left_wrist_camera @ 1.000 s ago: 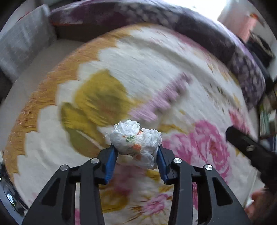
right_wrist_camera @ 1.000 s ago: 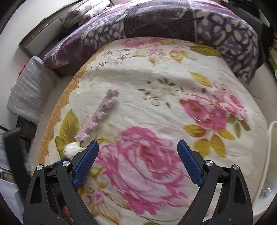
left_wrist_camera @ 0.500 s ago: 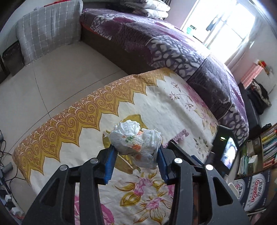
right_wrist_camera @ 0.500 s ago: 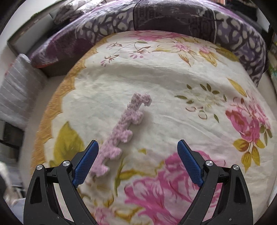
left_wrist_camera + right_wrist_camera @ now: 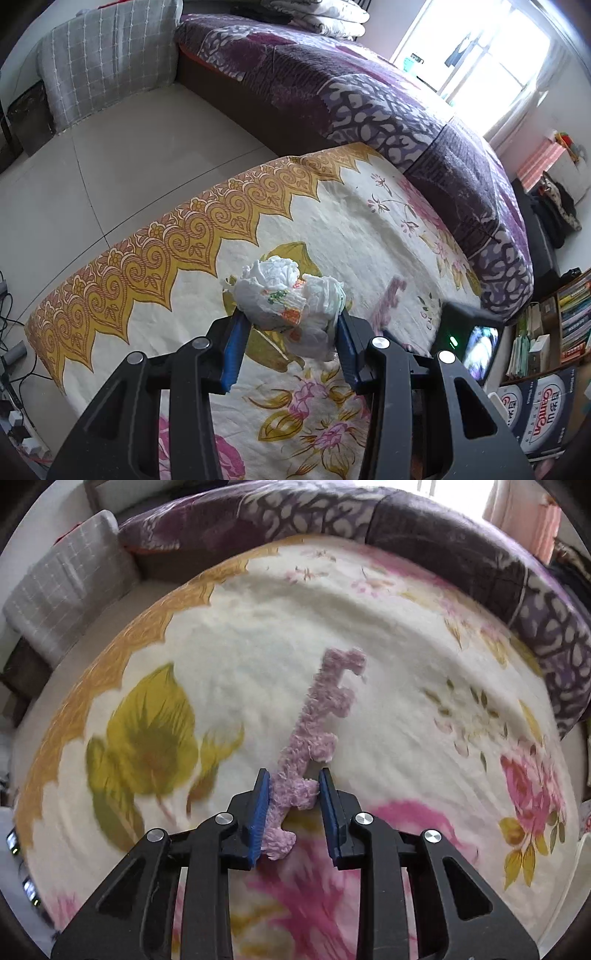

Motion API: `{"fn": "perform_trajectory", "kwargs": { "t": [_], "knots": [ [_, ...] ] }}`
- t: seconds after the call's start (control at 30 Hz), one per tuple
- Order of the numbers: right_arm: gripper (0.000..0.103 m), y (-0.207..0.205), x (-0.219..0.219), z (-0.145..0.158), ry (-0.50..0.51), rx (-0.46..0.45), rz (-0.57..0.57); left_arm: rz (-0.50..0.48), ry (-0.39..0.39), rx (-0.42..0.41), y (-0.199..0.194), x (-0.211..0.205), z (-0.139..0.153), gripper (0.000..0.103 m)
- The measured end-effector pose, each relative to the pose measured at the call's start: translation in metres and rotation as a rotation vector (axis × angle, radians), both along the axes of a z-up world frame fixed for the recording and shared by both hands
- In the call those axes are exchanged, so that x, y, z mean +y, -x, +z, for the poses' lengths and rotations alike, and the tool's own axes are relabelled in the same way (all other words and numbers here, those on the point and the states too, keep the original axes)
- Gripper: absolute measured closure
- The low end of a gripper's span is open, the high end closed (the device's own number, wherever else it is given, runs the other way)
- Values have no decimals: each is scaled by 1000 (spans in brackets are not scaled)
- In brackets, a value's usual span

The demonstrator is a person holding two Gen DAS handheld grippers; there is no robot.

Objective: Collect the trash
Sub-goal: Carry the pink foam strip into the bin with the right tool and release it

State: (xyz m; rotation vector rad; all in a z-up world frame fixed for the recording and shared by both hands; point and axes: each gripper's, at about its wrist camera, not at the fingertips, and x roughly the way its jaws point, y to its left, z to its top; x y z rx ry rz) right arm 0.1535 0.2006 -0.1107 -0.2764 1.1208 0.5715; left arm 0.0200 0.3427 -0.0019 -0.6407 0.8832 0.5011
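Right wrist: right gripper (image 5: 291,794) jaws clamp pink fuzzy strip (image 5: 317,720).

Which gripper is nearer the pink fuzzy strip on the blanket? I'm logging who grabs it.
Right. The right gripper has just closed its fingers on the pink fuzzy strip's near end. The left gripper is off to one side, holding a crumpled tissue wad.
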Motion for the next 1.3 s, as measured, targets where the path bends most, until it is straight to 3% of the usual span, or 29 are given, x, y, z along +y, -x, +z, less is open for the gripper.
{"fn": "perform_trajectory", "kwargs": {
  "t": [0.33,0.93,1.3],
  "knots": [
    [80,25,-71,10,-62,39,-54,-35,-9,3,-7,-15,-1,60],
    [80,49,-187,90,-167,-135,-208,-184,-138,-13,-34,-99,14,60],
    [80,49,-256,90,-138,-169,-317,-273,-228,-16,-48,-154,10,60]
  ]
}}
